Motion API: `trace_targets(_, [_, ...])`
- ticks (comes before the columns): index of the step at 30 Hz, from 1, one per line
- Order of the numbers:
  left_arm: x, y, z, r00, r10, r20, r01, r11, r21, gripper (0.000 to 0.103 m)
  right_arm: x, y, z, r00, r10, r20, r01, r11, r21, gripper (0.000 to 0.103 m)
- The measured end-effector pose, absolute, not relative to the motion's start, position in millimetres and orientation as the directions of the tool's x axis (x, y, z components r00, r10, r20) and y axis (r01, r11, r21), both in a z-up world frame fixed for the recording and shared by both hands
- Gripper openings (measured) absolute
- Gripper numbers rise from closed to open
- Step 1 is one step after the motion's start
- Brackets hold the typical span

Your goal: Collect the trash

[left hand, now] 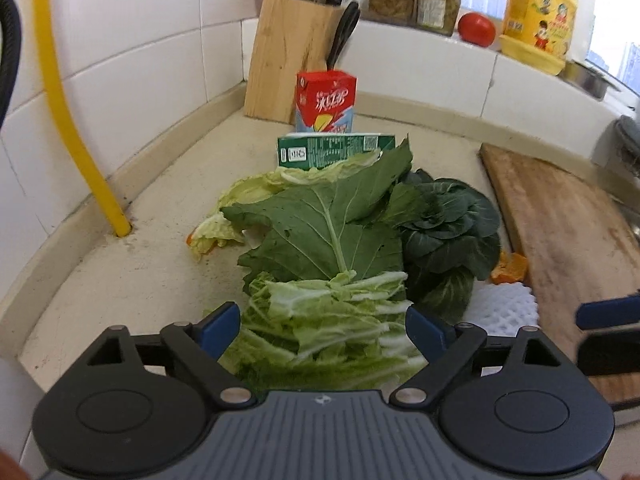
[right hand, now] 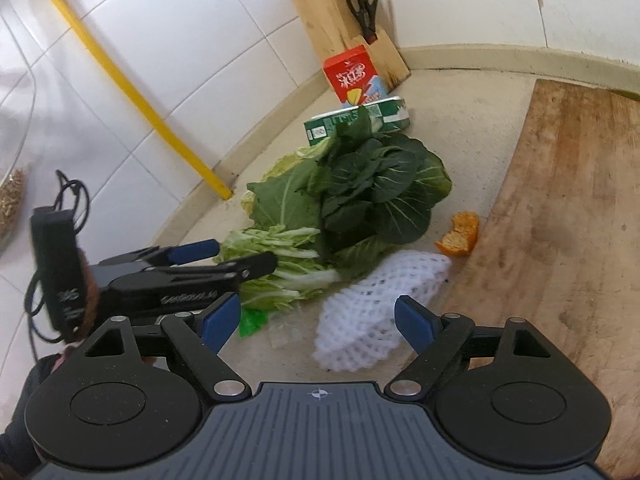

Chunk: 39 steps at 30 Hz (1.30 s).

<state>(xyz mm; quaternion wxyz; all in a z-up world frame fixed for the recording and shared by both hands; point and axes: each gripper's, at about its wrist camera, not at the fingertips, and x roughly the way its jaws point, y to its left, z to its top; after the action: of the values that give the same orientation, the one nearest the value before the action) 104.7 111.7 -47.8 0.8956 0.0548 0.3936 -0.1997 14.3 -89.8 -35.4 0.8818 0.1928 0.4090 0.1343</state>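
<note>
Cabbage [left hand: 332, 320]: on desk [left hand: 140, 280], pale leaves between left gripper [left hand: 322, 326] fingers, wide, not clamped.
Net [right hand: 372, 308]: white foam, between right gripper [right hand: 318, 318] fingers, wide.
Peel [right hand: 460, 236]: beside board [right hand: 560, 208].

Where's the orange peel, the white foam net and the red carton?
orange peel [right hand: 460, 236], right wrist view, middle of the peel.
white foam net [right hand: 372, 312], right wrist view, mesh centre.
red carton [left hand: 326, 102], left wrist view, front face.

Limp cabbage leaves [left hand: 328, 320] and dark greens [right hand: 376, 192] lie heaped on the counter, beside white foam netting [right hand: 372, 312], orange peel [right hand: 460, 236], a toppled green carton [right hand: 356, 122] and an upright red carton [right hand: 352, 74].
</note>
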Motion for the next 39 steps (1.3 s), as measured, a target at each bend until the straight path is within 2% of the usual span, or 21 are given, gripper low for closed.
trace_targets(3, [109, 105, -55, 0.611, -0.291, -0.736, 0.376, 0.925, -0.054, 0.086, 17, -96, -38, 0.624, 0.403, -0.669, -0.083, 0.886, 0.456, 0.089])
trace_targets(7, [104, 105, -56, 0.612, -0.268, -0.744, 0.368, 0.929, -0.032, 0.059, 22, -105, -41, 0.623, 0.418, -0.661, -0.088, 0.877, 0.472, 0.089])
trace_targets(10, [96, 111, -48, 0.599, -0.289, -0.747, 0.362, 0.930, -0.069, 0.048, 28, -110, -44, 0.619, 0.434, -0.654, -0.095, 0.869, 0.486, 0.089])
trace_targets(16, [67, 120, -33, 0.570, -0.318, -0.758, 0.370, 0.923, -0.108, 0.034, 38, -112, -47, 0.611, 0.455, -0.648, -0.129, 0.865, 0.485, 0.089])
trace_targets(20, [56, 126, -27, 0.562, -0.328, -0.759, 0.357, 0.924, -0.135, 0.029, 42, -114, -51, 0.603, 0.454, -0.655, -0.121, 0.864, 0.488, 0.089])
trace_targets(22, [56, 130, -24, 0.564, -0.333, -0.756, 0.348, 0.925, -0.149, 0.023, 43, -113, -54, 0.596, 0.455, -0.662, -0.114, 0.864, 0.491, 0.089])
trace_targets(25, [56, 139, -22, 0.564, -0.352, -0.747, 0.330, 0.925, -0.187, 0.020, 42, -112, -56, 0.587, 0.455, -0.670, -0.112, 0.865, 0.489, 0.089])
trace_targets(29, [54, 144, -26, 0.555, -0.339, -0.760, 0.319, 0.930, -0.183, 0.019, 42, -109, -53, 0.588, 0.452, -0.671, -0.119, 0.868, 0.482, 0.089])
trace_targets(30, [54, 143, -27, 0.546, -0.341, -0.765, 0.324, 0.928, -0.183, 0.022, 42, -108, -53, 0.589, 0.452, -0.670, -0.120, 0.868, 0.481, 0.089])
trace_targets(32, [51, 137, -30, 0.543, -0.334, -0.770, 0.348, 0.925, -0.156, 0.035, 41, -106, -52, 0.586, 0.452, -0.672, -0.120, 0.869, 0.480, 0.089])
trace_targets(34, [47, 127, -33, 0.537, -0.316, -0.782, 0.389, 0.915, -0.103, 0.060, 40, -104, -52, 0.581, 0.455, -0.675, -0.120, 0.868, 0.482, 0.089])
trace_targets(37, [38, 114, -36, 0.550, -0.302, -0.778, 0.464, 0.886, -0.016, 0.072, 37, -101, -52, 0.576, 0.456, -0.678, -0.124, 0.869, 0.479, 0.089])
trace_targets(39, [37, 108, -38, 0.560, -0.287, -0.777, 0.481, 0.876, 0.024, 0.075, 36, -100, -52, 0.576, 0.458, -0.677, -0.125, 0.868, 0.480, 0.089])
